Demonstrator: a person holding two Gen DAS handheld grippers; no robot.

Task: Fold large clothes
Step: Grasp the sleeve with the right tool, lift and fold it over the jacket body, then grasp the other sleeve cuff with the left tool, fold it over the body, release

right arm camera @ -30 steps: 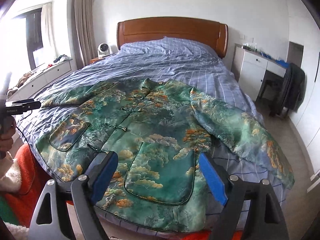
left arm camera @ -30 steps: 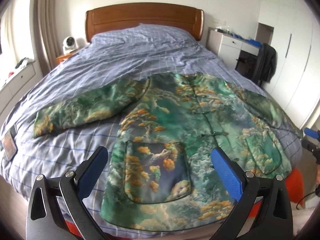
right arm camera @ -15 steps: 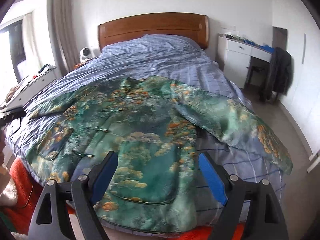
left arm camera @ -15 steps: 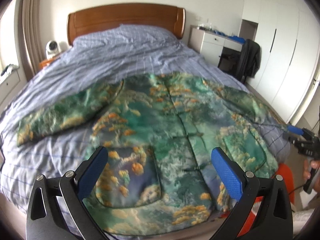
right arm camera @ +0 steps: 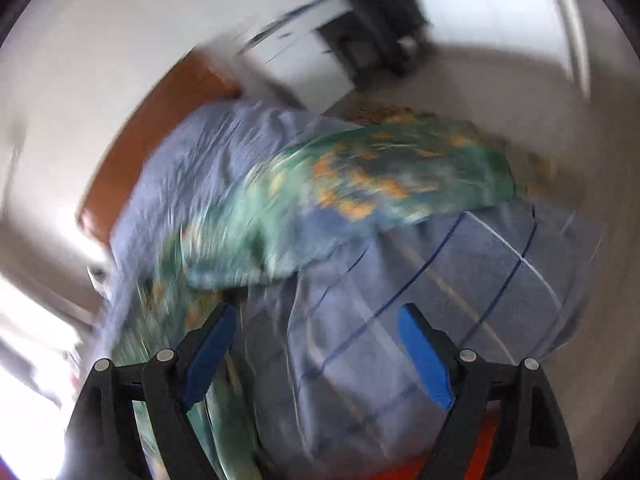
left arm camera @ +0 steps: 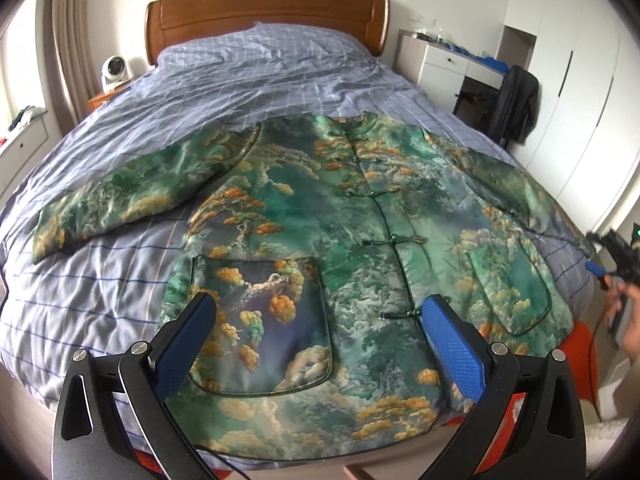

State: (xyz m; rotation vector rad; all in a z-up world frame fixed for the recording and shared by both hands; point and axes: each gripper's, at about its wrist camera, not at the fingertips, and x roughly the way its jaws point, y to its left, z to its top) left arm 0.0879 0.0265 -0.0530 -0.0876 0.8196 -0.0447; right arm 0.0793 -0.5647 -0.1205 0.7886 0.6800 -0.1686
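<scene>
A green jacket (left arm camera: 352,216) with orange cloud and pine print lies flat, front up and buttoned, on the bed, sleeves spread to both sides. My left gripper (left arm camera: 316,328) is open and empty, held above the jacket's hem near the left pocket. My right gripper (right arm camera: 316,340) is open and empty over the blue sheet at the bed's right corner, just short of the jacket's right sleeve (right arm camera: 360,184); this view is tilted and blurred. The right gripper also shows at the far right of the left wrist view (left arm camera: 616,256), in a hand.
The bed (left arm camera: 120,280) has a blue checked sheet and a wooden headboard (left arm camera: 264,12). A small fan (left arm camera: 114,72) stands on the left nightstand. A white desk (left arm camera: 444,64) and a chair with a dark garment (left arm camera: 516,104) stand right, by wardrobes.
My right gripper has swung fast to the right and rolled, from facing the jacket's front to the right sleeve at the bed corner. My left gripper has shifted a little over the hem.
</scene>
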